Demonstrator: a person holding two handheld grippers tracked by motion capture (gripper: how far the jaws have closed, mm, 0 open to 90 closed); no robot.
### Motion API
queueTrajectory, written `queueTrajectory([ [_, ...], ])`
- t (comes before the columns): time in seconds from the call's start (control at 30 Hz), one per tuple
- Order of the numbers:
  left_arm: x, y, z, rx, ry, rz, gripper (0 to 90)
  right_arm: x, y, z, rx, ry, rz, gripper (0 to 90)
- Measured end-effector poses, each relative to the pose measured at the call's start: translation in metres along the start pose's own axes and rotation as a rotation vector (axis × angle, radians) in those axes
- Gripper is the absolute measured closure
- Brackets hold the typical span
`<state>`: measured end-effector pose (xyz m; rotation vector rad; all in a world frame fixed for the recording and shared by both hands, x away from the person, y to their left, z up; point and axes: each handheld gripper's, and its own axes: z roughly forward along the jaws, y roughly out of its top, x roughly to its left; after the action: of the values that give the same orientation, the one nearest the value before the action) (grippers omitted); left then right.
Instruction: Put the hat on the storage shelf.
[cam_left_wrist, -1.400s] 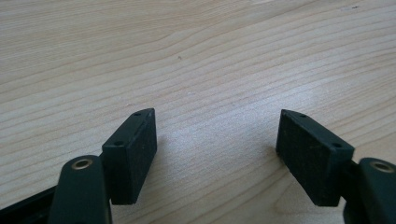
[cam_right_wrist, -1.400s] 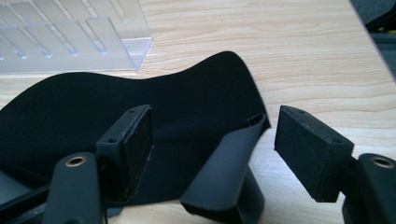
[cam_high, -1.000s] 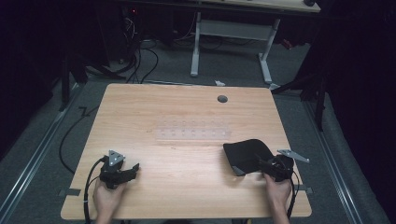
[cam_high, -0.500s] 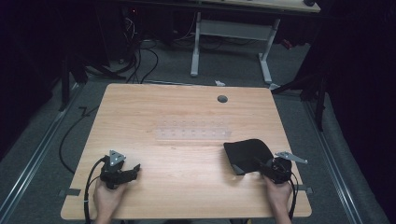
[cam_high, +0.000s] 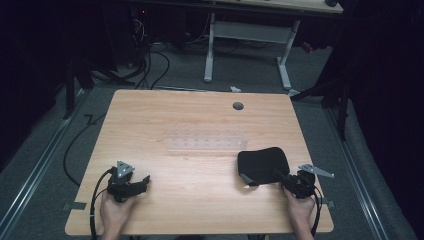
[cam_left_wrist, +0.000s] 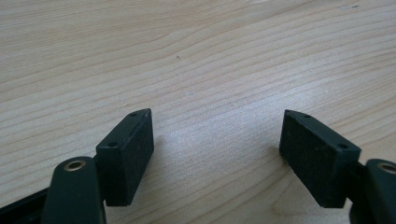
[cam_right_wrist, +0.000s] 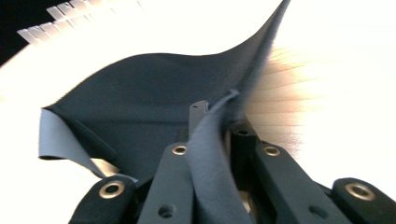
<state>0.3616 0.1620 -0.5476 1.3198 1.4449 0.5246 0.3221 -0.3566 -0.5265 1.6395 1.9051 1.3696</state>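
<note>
On the wooden table (cam_high: 200, 120), which is the biggest thing, everything else is laid out. A small round hole (cam_high: 238, 106) is seen in the table near its far edge, and every place below is told from that hole.

Well away from the hole, toward the person's side and a bit to the right, a black cloth (cam_high: 265, 162) is found. It is lying mostly flat on the wood. Its near edge is lifted up, and in the right gripper view the black cloth (cam_right_wrist: 140, 93) is seen bent upward like a wave, with a grey flap (cam_right_wrist: 53, 137) turned over at one corner. Between the hole and the cloth, a clear strip with little bumps (cam_high: 207, 144) is laid flat on the table.

Just past the cloth, even farther from the hole, the right gripper (cam_high: 286, 178) is held by a hand (cam_high: 301, 210). Its jaws have just been closing, and now the near edge of the cloth is pinched tight between them. In its own view the right gripper (cam_right_wrist: 219, 126) is seen with the cloth folded between its tongs.

Far from the hole, toward the near left corner, the left gripper (cam_high: 145, 181) is held low over bare wood by the other hand (cam_high: 116, 212). Its tongs are spread wide, and nothing is held between them. In the left gripper view its pads (cam_left_wrist: 135, 149) are seen well apart.
</note>
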Motion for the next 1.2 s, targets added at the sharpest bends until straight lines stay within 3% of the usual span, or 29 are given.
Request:
queueTrajectory([
  [0.23, 0.000, 0.000, 0.000, -0.002, 0.006, -0.002, 25.8, 0.007, 0.002, -0.007, 0.005, -0.012, -0.036, 85.0],
  [0.37, 0.001, 0.001, 0.002, -0.007, 0.035, -0.011, 20.8, 0.013, 0.003, -0.013, -0.015, -0.014, -0.052, 85.2],
  [0.53, 0.001, 0.001, 0.003, -0.006, 0.037, -0.010, 19.8, 0.017, 0.006, -0.013, 0.002, -0.016, -0.076, 85.2],
  [0.87, 0.001, 0.001, 0.003, -0.008, 0.047, -0.014, 19.4, 0.034, 0.009, -0.027, -0.017, 0.012, -0.103, 85.2],
  [1.1, -0.001, -0.001, 0.002, 0.015, 0.011, 0.005, 15.2, 0.050, 0.011, -0.030, -0.010, 0.038, -0.105, 85.3],
  [1.13, -0.002, -0.002, 0.001, 0.024, -0.005, 0.014, 15.3, 0.058, 0.010, -0.030, -0.004, 0.044, -0.124, 85.2],
  [1.2, -0.003, -0.002, 0.001, 0.022, -0.012, 0.013, 15.7, 0.061, 0.010, -0.030, -0.004, 0.047, -0.131, 85.2],
])
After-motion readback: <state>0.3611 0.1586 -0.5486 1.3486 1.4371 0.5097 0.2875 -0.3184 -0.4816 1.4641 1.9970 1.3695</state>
